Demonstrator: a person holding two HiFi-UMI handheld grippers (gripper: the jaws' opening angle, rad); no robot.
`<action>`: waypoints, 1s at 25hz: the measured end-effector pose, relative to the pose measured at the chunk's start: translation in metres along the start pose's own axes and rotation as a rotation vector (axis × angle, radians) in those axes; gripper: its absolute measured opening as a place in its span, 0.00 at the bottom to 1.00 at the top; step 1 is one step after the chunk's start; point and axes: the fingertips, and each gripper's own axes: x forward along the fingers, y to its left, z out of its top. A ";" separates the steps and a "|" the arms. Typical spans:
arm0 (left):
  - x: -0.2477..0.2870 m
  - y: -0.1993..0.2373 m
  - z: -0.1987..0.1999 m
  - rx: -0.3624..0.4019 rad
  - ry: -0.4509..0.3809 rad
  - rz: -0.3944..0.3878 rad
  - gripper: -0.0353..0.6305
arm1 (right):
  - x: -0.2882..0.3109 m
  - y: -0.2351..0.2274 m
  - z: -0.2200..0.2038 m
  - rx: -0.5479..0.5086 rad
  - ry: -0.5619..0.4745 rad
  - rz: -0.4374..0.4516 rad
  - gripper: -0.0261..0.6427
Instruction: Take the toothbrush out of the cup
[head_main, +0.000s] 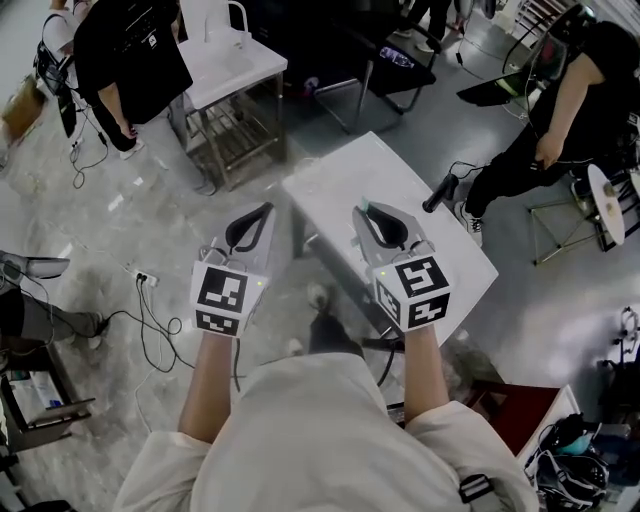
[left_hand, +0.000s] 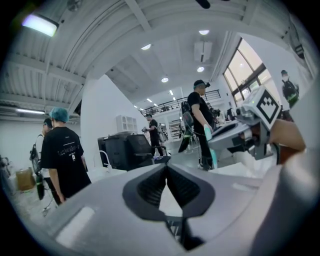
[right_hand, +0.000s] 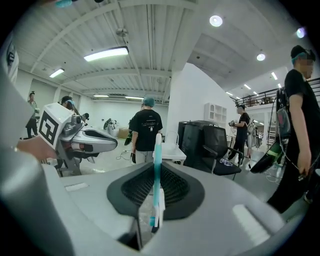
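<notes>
My right gripper is shut on a teal and white toothbrush, which stands upright between its pads with the tip poking past the jaws. In the head view a teal bit of the toothbrush shows at the front of the right gripper, held over the white table. From the left gripper view, the toothbrush sticks out of the right gripper. The left gripper is shut with nothing between its pads; it hovers left of the table in the head view. No cup is in view.
A steel-framed white table stands at the back left, a dark chair behind the white table. People stand at the left and right. Cables and a power strip lie on the floor.
</notes>
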 end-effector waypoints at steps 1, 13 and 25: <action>-0.004 -0.004 0.001 0.002 -0.003 -0.001 0.06 | -0.005 0.002 0.000 -0.004 -0.002 0.000 0.10; -0.032 -0.028 0.011 0.024 -0.016 -0.004 0.06 | -0.038 0.019 0.000 -0.041 -0.003 0.005 0.10; -0.038 -0.038 0.007 0.027 -0.008 -0.010 0.06 | -0.043 0.026 -0.008 -0.032 -0.006 0.019 0.10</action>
